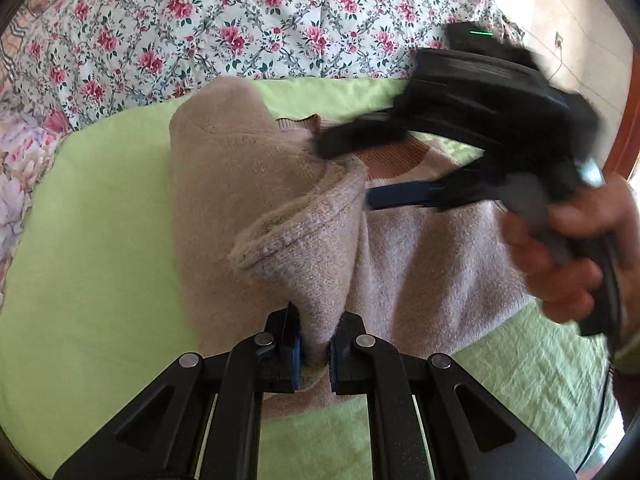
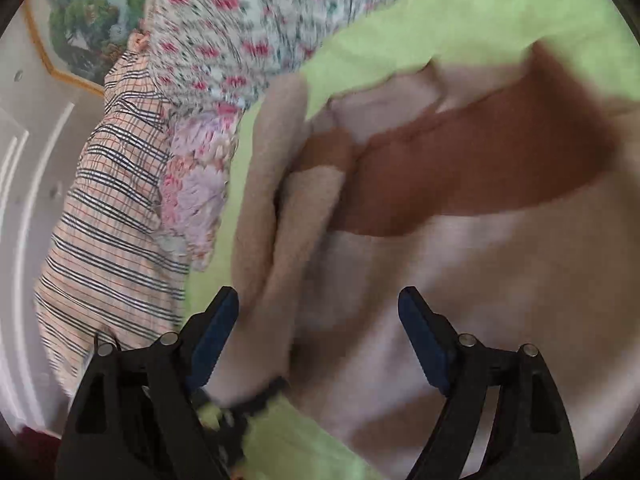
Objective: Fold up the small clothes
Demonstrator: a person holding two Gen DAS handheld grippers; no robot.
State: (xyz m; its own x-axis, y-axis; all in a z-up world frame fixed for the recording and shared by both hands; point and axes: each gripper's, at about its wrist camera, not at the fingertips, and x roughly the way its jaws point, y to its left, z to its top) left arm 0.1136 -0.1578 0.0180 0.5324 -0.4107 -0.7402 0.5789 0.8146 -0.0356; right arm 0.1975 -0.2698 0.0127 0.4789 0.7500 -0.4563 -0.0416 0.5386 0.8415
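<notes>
A small beige knit sweater (image 1: 248, 184) with a brown band (image 1: 396, 156) near its neck lies on a light green sheet (image 1: 88, 264). My left gripper (image 1: 315, 344) is shut on a lifted fold of the sweater's lower edge. My right gripper (image 1: 352, 168) hovers open over the sweater's neck area, held by a hand (image 1: 568, 248). In the right wrist view the right gripper (image 2: 320, 320) is open and empty, its fingers spread above the sweater (image 2: 480, 280) and a folded sleeve (image 2: 280, 240). That view is motion-blurred.
A floral quilt (image 1: 208, 20) lies behind the green sheet. A plaid cloth (image 2: 112, 208) and a pink floral pillow (image 2: 196, 184) lie at the left of the bed. A white door (image 2: 24, 240) and a framed picture (image 2: 80, 24) are beyond.
</notes>
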